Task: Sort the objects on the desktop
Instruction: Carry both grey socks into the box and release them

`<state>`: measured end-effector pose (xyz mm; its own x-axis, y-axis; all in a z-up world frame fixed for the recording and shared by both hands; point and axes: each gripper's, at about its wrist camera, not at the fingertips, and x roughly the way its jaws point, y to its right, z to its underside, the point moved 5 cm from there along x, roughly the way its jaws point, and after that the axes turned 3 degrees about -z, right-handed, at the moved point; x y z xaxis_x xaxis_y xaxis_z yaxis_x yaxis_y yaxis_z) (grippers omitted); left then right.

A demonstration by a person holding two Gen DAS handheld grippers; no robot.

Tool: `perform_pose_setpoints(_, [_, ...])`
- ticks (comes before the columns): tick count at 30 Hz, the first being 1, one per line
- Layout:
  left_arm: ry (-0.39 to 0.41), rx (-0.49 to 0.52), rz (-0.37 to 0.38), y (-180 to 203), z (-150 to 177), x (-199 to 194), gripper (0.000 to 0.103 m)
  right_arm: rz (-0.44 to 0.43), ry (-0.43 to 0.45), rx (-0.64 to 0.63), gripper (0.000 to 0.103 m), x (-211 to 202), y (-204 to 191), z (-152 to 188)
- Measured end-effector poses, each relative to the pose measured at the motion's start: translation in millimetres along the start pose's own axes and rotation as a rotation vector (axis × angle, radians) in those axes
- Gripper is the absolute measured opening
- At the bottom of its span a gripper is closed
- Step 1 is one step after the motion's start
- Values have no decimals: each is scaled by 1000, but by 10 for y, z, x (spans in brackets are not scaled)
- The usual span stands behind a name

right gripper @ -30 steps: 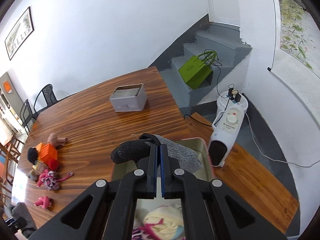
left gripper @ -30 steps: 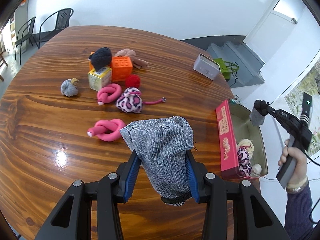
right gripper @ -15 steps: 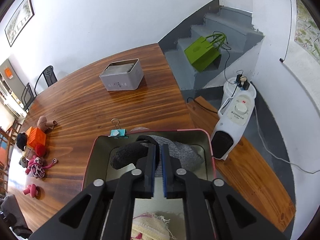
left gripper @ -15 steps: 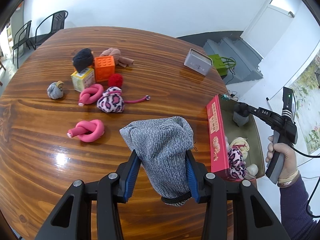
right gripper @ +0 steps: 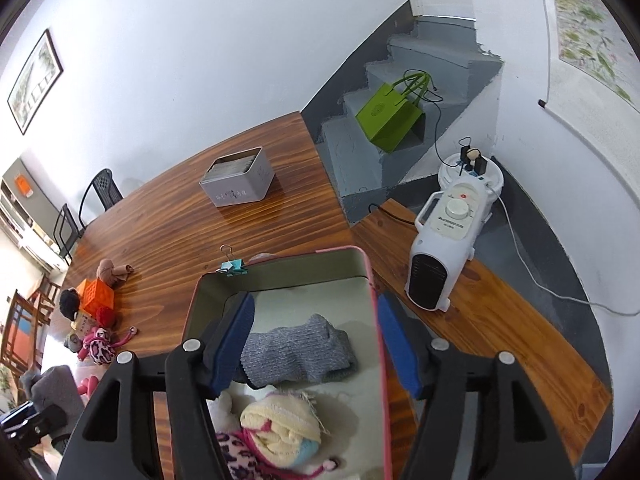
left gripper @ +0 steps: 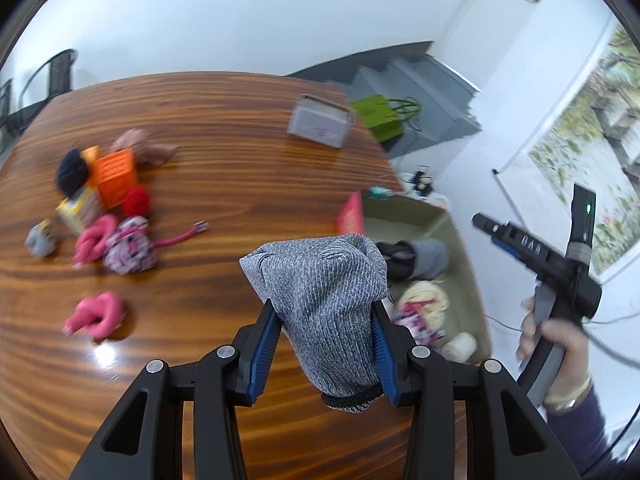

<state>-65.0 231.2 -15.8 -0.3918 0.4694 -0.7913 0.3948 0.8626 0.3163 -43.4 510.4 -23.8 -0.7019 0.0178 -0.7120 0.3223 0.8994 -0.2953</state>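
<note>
My left gripper (left gripper: pixel 325 354) is shut on a grey knit sock (left gripper: pixel 320 284) and holds it above the table, just left of the red-rimmed tin box (left gripper: pixel 460 248). My right gripper (right gripper: pixel 316 344) is open and empty above the same box (right gripper: pixel 372 280). A grey and black sock (right gripper: pixel 298 350) lies inside the box below it, with a cream and pink cloth bundle (right gripper: pixel 280 432). In the left wrist view the right gripper (left gripper: pixel 486 228) is to the right of the box.
Loose items lie at the table's far left: orange cube (left gripper: pixel 114 172), red ball (left gripper: pixel 136 200), leopard pouch (left gripper: pixel 128 246), pink knots (left gripper: pixel 98 314). A grey tin (right gripper: pixel 238 182) stands at the back. A white heater (right gripper: pixel 448 240) stands on a bench right of the box.
My right gripper has opened and let go of the grey and black sock, which now lies in the box. My left gripper has carried its sock rightward toward the box.
</note>
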Motion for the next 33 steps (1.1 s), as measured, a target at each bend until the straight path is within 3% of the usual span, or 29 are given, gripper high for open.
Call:
perform_pose_setpoints(10, [39, 143, 79, 765, -556, 364, 46, 20, 21, 49, 69, -381, 222, 203])
perform_pose_setpoints(12, [42, 176, 72, 894, -652, 481, 52, 24, 26, 58, 69, -431, 252, 217])
perform_pose_setpoints(14, [43, 185, 57, 938, -716, 589, 72, 28, 29, 64, 69, -467, 270, 225])
perform_pose_setpoints(15, [44, 182, 45, 938, -740, 636, 74, 31, 30, 66, 69, -479, 274, 228])
perform_pose_setpoints(25, [-5, 81, -8, 450, -611, 664, 74, 7, 2, 74, 69, -367, 179, 303])
perform_pose_setpoints(33, [-7, -12, -52, -65, -409, 465, 74, -51, -21, 15, 69, -231, -239, 317])
